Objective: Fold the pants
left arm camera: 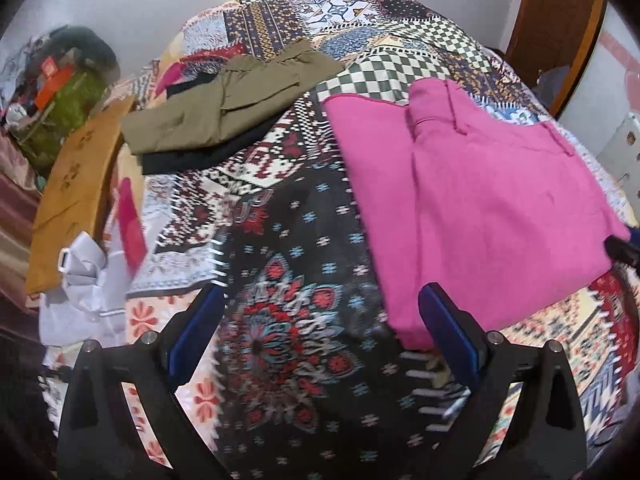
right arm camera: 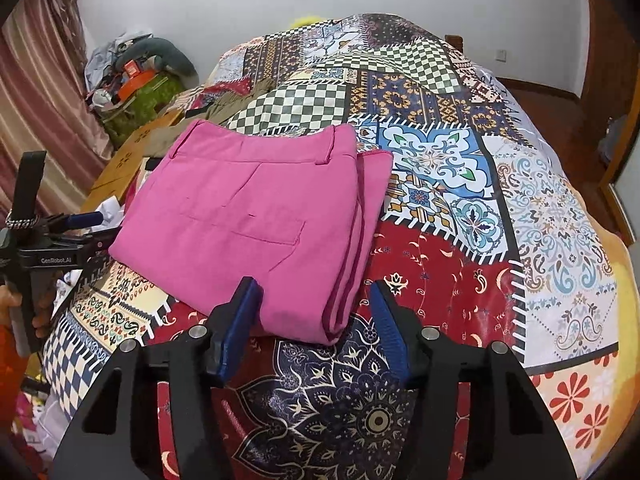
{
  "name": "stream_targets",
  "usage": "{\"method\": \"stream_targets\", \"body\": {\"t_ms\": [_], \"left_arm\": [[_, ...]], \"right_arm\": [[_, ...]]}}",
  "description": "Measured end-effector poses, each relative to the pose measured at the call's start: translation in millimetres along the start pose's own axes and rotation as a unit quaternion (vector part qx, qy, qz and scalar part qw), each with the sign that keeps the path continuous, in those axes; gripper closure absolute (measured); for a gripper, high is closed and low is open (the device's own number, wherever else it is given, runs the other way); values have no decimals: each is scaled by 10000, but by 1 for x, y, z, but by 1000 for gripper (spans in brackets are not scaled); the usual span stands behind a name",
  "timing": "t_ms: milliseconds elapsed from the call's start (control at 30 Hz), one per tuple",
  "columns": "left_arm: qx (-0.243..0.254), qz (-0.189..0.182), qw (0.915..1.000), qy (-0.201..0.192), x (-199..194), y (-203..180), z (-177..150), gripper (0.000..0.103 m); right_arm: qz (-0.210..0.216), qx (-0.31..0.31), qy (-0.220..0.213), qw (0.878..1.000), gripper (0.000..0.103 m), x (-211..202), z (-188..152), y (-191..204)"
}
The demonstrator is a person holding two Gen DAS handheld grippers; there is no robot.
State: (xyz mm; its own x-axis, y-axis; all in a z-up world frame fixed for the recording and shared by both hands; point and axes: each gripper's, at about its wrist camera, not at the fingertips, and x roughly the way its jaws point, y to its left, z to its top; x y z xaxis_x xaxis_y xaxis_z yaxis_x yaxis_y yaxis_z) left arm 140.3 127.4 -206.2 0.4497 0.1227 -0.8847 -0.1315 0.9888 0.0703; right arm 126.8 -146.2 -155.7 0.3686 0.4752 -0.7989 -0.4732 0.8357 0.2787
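Pink pants [left arm camera: 480, 208] lie folded in a compact rectangle on the patterned bedspread [left arm camera: 304, 248]; they also show in the right wrist view [right arm camera: 248, 220], waistband at the far side. My left gripper [left arm camera: 320, 300] is open and empty, hovering just left of the pants' near edge. My right gripper [right arm camera: 314, 292] is open and empty, its jaws standing either side of the pants' near folded corner without touching it. The left gripper also shows at the left edge of the right wrist view [right arm camera: 52, 240].
Folded olive pants [left arm camera: 224, 108] lie on a black garment at the far left of the bed. A mustard garment [left arm camera: 76, 200] and white clothes [left arm camera: 88, 288] lie at the bed's left edge. A cluttered pile [right arm camera: 136, 80] stands by the wall and curtain.
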Motion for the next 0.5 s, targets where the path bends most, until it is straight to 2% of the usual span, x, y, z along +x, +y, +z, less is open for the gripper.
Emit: {"method": "stream_targets", "body": {"t_ms": [100, 200, 433, 500], "left_arm": [[19, 195, 9998, -78, -7, 7, 2, 4], [-42, 144, 9996, -253, -18, 11, 12, 4], [119, -426, 9952, -871, -43, -11, 52, 4], [202, -537, 9940, -935, -42, -20, 62, 4]], "right_arm": [[-18, -70, 15, 10000, 50, -4, 2, 1], [-130, -168, -32, 9998, 50, -9, 7, 5], [-318, -304, -243, 9987, 50, -11, 35, 6], [-296, -307, -295, 9987, 50, -7, 43, 5]]}}
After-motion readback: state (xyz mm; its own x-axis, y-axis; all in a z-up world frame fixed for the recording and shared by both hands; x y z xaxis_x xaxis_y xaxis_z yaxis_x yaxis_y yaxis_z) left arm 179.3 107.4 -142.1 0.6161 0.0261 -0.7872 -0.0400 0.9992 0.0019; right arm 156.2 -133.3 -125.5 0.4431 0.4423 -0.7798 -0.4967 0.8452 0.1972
